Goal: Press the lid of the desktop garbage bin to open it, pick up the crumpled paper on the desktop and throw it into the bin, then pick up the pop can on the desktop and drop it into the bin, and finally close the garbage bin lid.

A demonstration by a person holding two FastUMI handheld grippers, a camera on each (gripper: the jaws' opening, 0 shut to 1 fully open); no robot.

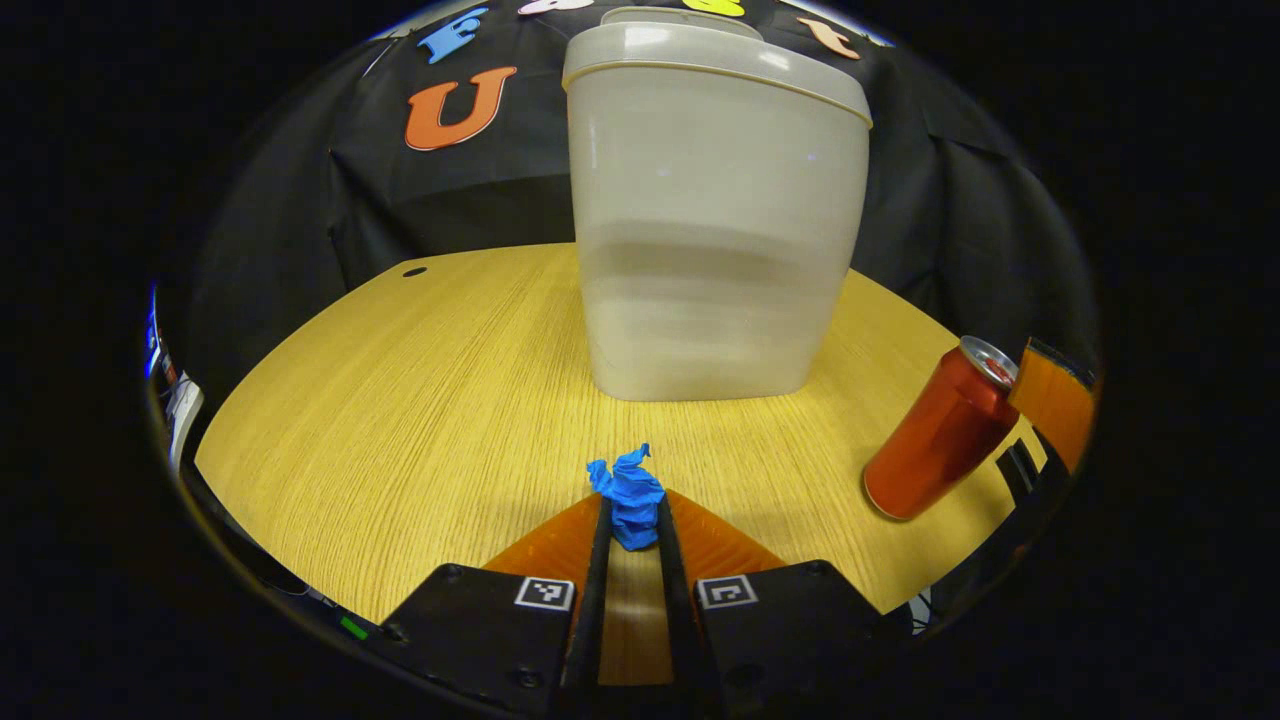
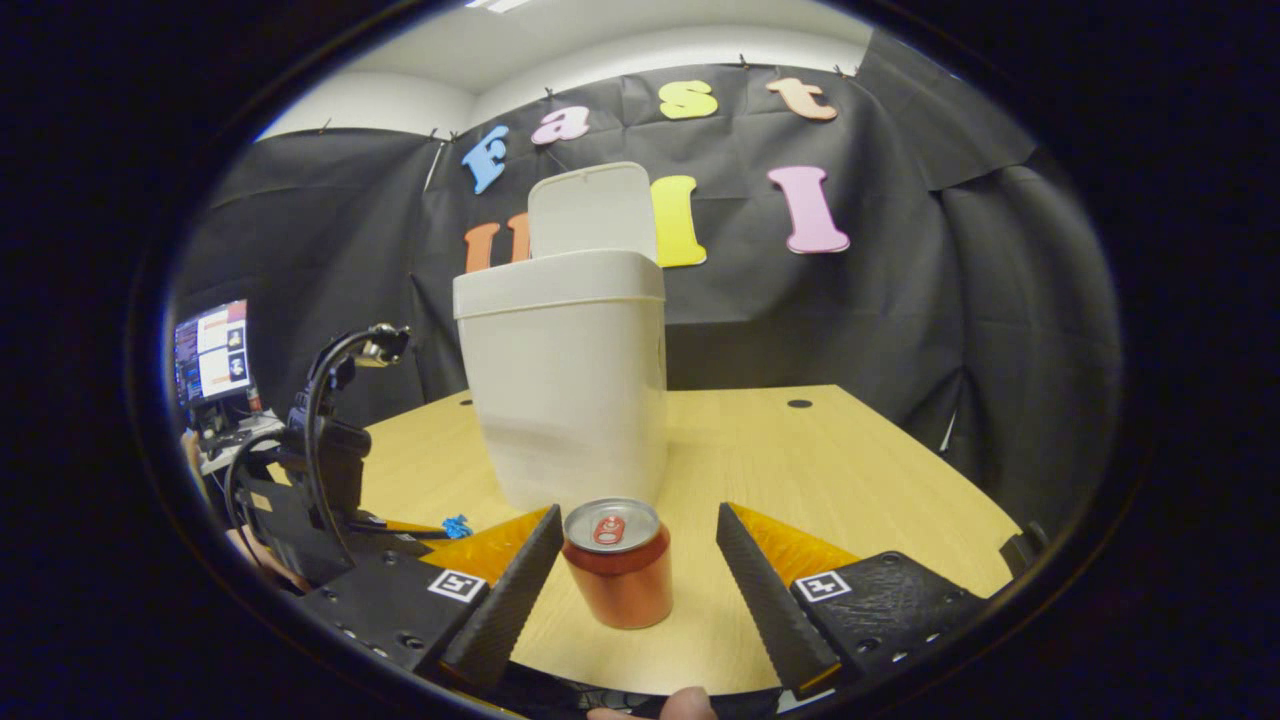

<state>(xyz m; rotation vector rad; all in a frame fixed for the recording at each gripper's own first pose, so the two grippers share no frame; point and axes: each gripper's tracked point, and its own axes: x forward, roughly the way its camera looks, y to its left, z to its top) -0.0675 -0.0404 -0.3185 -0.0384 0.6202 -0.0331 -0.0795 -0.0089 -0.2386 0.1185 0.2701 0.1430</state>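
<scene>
The blue crumpled paper [image 1: 632, 500] is pinched between the tips of my left gripper [image 1: 632, 522], low over the wooden table [image 1: 420, 400]. Straight ahead stands the white garbage bin [image 1: 715, 220]. In the right gripper view the bin [image 2: 565, 390] has its lid [image 2: 590, 210] tilted up and open. The red pop can [image 2: 617, 565] stands upright between the spread fingers of my right gripper [image 2: 637, 515], which do not touch it. The can [image 1: 940, 435] also appears to the right in the left gripper view. The left gripper [image 2: 330, 520] with the paper [image 2: 457, 525] is at the left.
A monitor [image 2: 210, 350] and cables sit beyond the table's left edge. A small hole [image 2: 798, 404] marks the tabletop at the far right. Part of the right gripper [image 1: 1050, 400] stands just behind the can. Black cloth walls close the booth.
</scene>
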